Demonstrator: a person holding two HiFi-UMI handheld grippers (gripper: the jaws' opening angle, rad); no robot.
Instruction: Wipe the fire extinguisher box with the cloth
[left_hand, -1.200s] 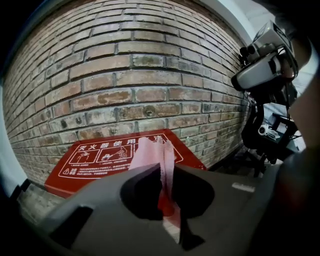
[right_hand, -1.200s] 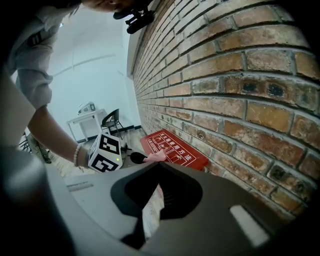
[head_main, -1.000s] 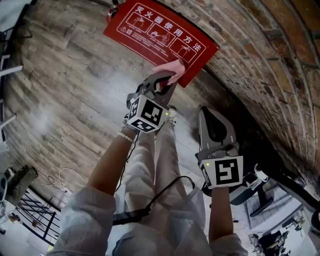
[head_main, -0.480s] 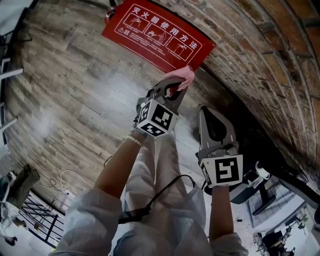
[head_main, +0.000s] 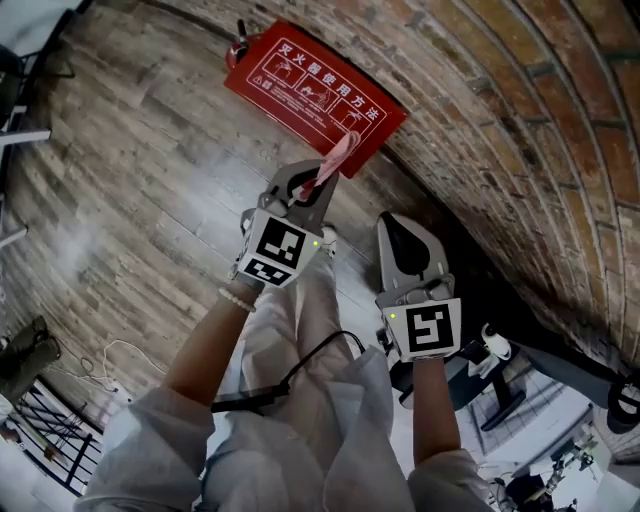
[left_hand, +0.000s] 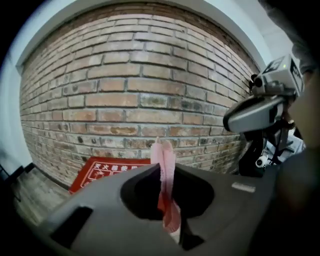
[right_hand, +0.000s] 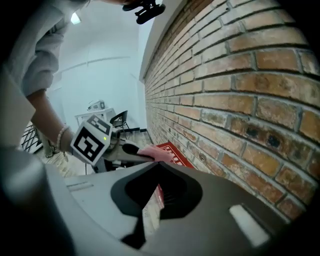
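Head view, from 6 o'clock outward: pale trousers (head_main: 300, 340), then the two grippers side by side. The right gripper (head_main: 394, 226) sits at 5 o'clock from the other. Its jaws are pressed together with nothing between them, and it points toward 12 along the foot of the wall (head_main: 500, 120). The left gripper (head_main: 316, 186) is clamped tight on the cloth (head_main: 337, 160). The cloth is a pink folded strip standing out of the jaw tips toward 1 o'clock. Its far end overlaps the near edge of the box (head_main: 300, 85), though contact cannot be told. The red box, with white print on its face, lies at 12 o'clock from the left gripper. It rests on the wood floor (head_main: 130, 170) against the brick wall.
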